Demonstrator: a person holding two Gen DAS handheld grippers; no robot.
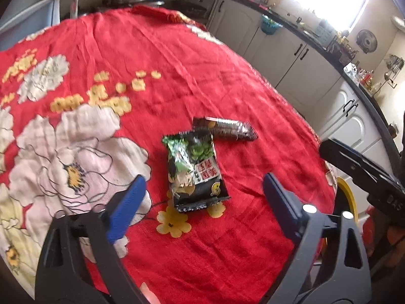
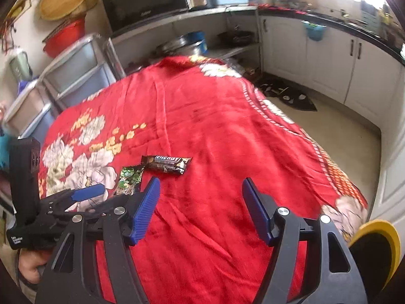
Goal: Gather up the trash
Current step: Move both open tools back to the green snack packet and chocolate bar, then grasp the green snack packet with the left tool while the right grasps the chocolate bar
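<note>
The red flowered cloth (image 1: 202, 58) is lying mostly bare, two wrappers sitting mid-frame. The left gripper (image 1: 203, 190) and right gripper (image 2: 201, 198) are both gaping wide, holding nothing.

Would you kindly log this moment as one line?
left gripper: open, nearing snack bag | right gripper: open, empty | bar wrapper: on cloth

Black hand-held gripper (image 1: 203, 188), ribbed blue pads (image 2: 146, 209)

Snack packet (image 1: 196, 171): black-green, crumpled, flat on the cloth. Bar wrapper (image 1: 226, 128): dark, lengthwise, touching the packet's far end.
</note>
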